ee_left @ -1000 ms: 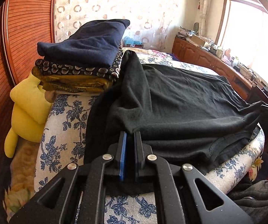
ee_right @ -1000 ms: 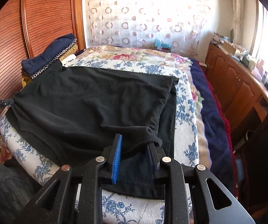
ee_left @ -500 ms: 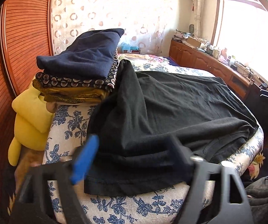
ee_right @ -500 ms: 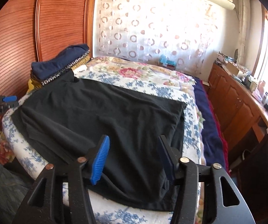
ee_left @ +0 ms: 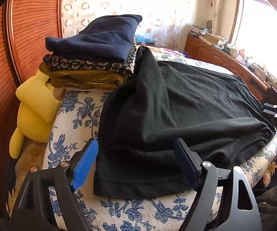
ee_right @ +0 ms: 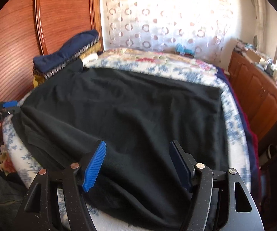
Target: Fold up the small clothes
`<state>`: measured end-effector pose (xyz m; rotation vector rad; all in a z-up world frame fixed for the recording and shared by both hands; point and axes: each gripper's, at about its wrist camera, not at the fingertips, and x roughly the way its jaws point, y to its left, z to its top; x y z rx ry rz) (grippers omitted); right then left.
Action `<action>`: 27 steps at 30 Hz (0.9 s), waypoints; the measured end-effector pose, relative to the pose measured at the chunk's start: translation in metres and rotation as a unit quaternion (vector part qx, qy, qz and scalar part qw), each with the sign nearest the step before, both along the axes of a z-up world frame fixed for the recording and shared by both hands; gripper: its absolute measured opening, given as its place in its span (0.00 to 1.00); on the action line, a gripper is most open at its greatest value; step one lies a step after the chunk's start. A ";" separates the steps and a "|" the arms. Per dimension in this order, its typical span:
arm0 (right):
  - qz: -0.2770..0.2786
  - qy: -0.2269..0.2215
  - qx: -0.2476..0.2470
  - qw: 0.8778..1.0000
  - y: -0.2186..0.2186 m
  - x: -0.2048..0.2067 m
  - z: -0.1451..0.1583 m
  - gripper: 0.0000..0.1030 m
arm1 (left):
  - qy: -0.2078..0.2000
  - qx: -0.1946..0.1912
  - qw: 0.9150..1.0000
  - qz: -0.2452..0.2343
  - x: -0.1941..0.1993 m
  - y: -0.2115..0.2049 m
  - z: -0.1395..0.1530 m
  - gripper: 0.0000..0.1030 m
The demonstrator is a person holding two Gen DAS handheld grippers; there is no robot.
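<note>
Right wrist view: right tongs [ee_right: 137,163] just opened over black garment [ee_right: 134,111].

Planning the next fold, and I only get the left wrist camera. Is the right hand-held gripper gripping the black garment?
Observer: No. The right hand-held gripper is open, its jaws have just been opening, and the black garment lies unpinched between its fingers.
Operator: Does the garment's far side hang over the edge?
Observer: No, that side lies straight on the floral bedcover, with cover showing beyond.
Operator: Anything past that?
Observer: A dark blue blanket runs alongside the cover, next to wooden cabinets.
</note>
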<state>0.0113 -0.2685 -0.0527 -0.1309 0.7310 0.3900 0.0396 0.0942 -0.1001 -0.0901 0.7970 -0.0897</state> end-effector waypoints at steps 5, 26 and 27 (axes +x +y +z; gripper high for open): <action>-0.001 0.032 -0.015 0.999 0.011 0.019 -0.028 0.68 | -0.005 -0.012 1.000 0.014 -0.003 0.010 0.000 0.79; -0.034 0.007 -0.013 0.999 0.012 0.004 -0.041 0.93 | 0.024 -0.067 0.997 0.042 0.022 0.028 -0.018 0.79; -0.034 0.006 -0.012 0.999 0.012 0.004 -0.041 0.93 | 0.024 -0.065 0.997 0.043 0.022 0.027 -0.018 0.79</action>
